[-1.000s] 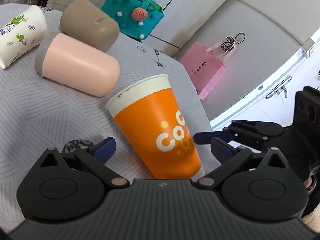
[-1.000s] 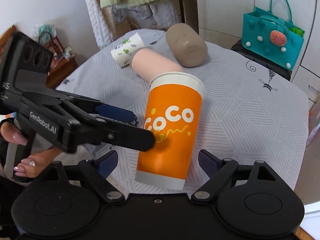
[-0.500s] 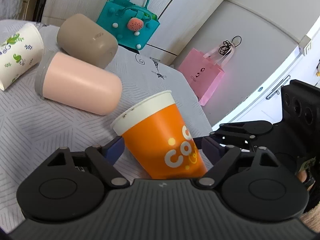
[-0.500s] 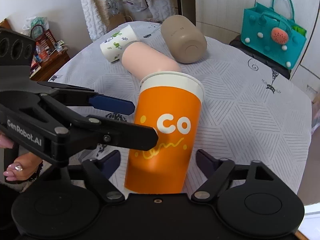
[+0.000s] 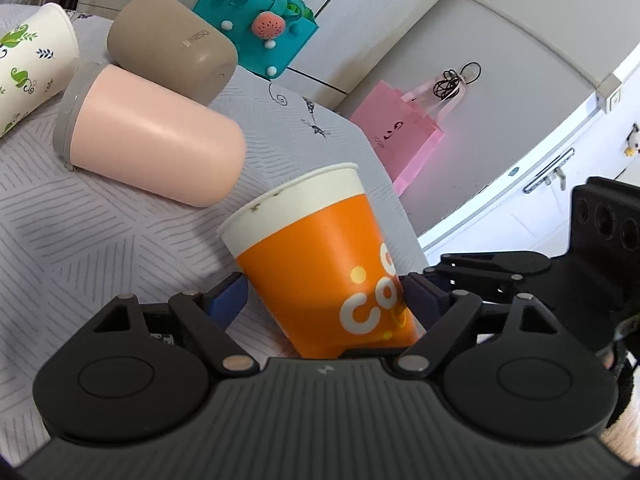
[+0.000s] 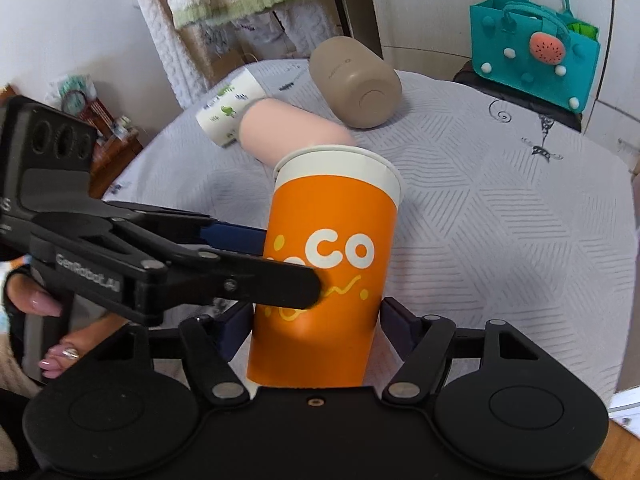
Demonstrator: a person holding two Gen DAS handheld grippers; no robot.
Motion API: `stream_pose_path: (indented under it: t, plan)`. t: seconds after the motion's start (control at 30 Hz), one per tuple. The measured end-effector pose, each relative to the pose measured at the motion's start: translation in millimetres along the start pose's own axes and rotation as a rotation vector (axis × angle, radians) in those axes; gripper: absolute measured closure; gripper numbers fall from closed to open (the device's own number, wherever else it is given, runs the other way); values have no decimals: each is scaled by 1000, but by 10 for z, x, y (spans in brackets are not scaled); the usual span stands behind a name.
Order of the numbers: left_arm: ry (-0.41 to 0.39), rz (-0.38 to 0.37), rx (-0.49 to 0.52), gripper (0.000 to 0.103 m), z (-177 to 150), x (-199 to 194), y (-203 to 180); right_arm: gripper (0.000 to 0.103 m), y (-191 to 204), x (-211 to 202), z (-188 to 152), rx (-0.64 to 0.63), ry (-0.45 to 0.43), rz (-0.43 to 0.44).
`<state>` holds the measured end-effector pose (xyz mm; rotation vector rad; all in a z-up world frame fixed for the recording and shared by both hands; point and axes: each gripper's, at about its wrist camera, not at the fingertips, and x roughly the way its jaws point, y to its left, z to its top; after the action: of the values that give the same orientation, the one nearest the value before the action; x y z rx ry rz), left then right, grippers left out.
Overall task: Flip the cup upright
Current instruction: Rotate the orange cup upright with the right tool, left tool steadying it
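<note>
An orange paper cup (image 5: 324, 264) with a white rim and "CoCo" lettering stands close to upright, slightly tilted, rim up, on the grey quilted table (image 5: 80, 240). My left gripper (image 5: 324, 294) is shut on its lower body, pads against both sides. In the right wrist view the cup (image 6: 332, 280) sits between my right gripper (image 6: 316, 324) fingers, which press its lower sides. The left gripper also shows there, crossing in from the left (image 6: 264, 260).
A pink tumbler (image 5: 148, 144), a tan tumbler (image 5: 172, 46) and a white leaf-print paper cup (image 5: 28, 64) lie on their sides behind. A teal bag (image 5: 260, 28) and a pink bag (image 5: 400, 132) stand beyond the table edge. White cabinets are on the right.
Both grippers have closed in on the orange cup's lower body from an open stance. The cup has risen from a strong lean to nearly upright.
</note>
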<state>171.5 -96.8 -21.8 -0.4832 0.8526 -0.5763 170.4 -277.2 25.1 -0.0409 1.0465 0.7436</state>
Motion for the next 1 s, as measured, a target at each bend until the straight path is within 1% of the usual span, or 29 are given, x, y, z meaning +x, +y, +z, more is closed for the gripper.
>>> stream_pose_path:
  t: [0.1,0.17,0.3,0.43,0.57,0.7,0.8,0.87,0.93,1.0]
  plan:
    - [-19,17,35,17,-34,3,-63,28,18,-23,-49,-13,-28,-10]
    - [-60,41,95,17,-96,-49,-145,28,31,-35,-74,-12,-54,-3]
    - [-123,72,211,18,-162,-165,-317,28,111,-101,-180,-81,-138,-13]
    - [-159,93,296,18,-124,-188,-469,28,152,-152,-244,-166,-217,-62]
    - [-204,54,366,18,25,-193,-602,28,154,-161,-251,-251,-292,-162]
    - [-230,45,458,18,122,-145,-770,28,9,-158,-168,-247,-336,-197]
    - [-251,32,523,18,151,-119,-897,29,-94,-109,-79,-255,-364,-244]
    - [-255,41,546,18,167,-94,-965,29,-169,-70,-17,-241,-382,-247]
    - [-251,54,541,18,215,-51,-976,29,-221,-29,7,-234,-394,-246]
    - [-251,54,529,18,251,-24,-951,29,-211,15,15,-253,-408,-270]
